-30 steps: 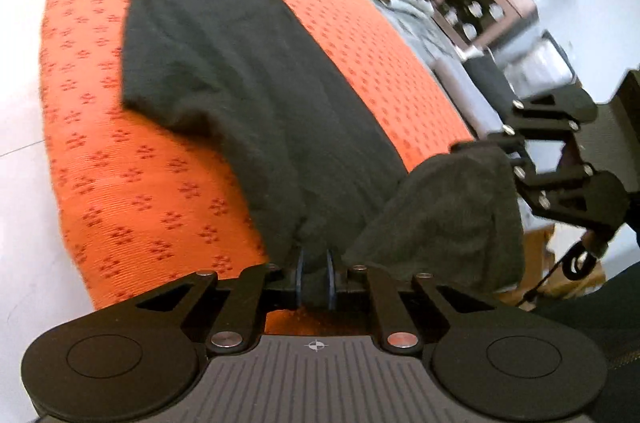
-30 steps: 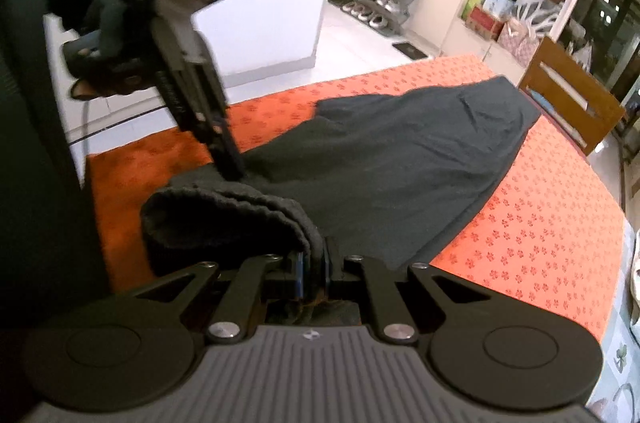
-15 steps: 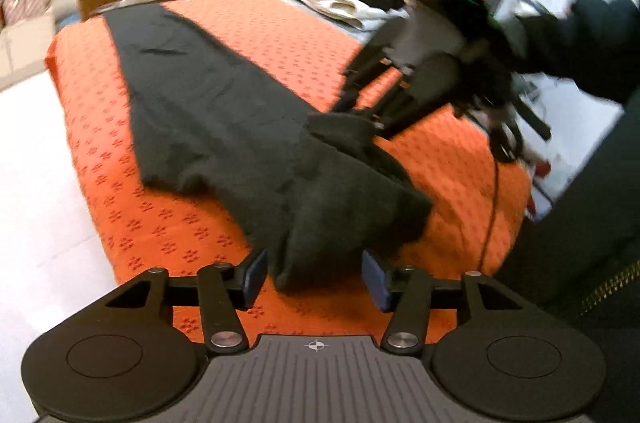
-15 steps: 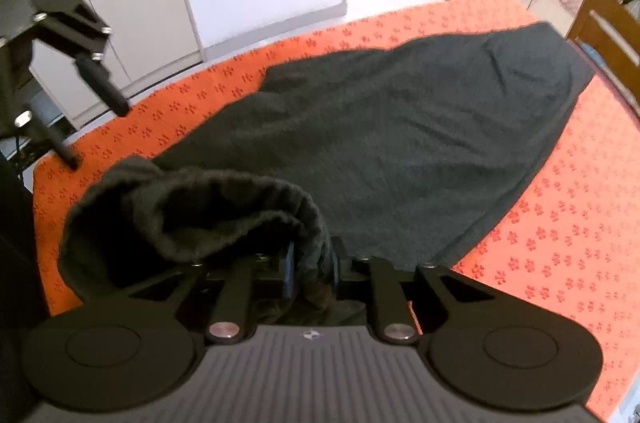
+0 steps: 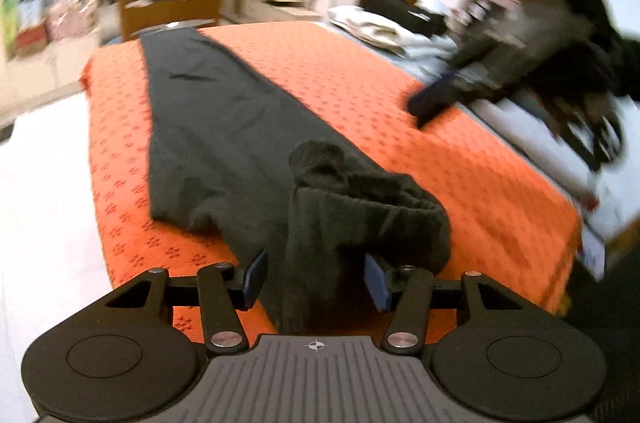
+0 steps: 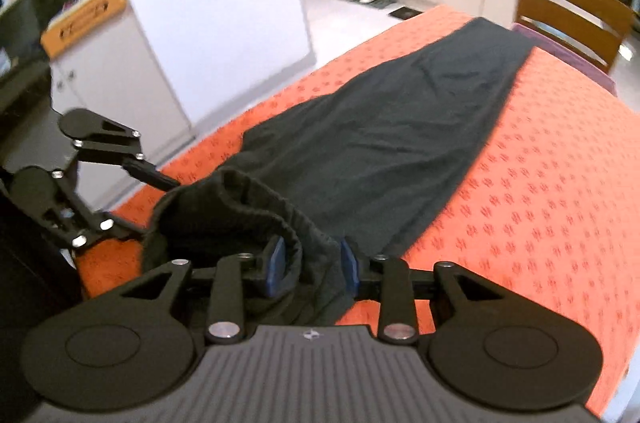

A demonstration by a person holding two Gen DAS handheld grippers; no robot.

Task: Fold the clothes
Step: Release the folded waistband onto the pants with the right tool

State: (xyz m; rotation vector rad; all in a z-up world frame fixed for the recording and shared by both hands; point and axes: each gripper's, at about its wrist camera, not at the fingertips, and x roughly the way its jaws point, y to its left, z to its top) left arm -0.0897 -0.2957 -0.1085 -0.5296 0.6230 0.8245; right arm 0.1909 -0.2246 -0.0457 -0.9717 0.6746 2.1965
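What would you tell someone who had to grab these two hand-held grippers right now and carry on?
Left hand-held gripper: open, jaws just spread, pads clear of the cloth bunched between them.
Right hand-held gripper: jaws have just been opening; the waistband sits loosely between them, so treat it as released.
Dark trousers: laid lengthwise on the orange cover, far end toward the wooden chair, near end heaped at the table edge.
Done: the garment is stretched out.
Left: flatten the heaped waistband, then make the folds; none shows yet.
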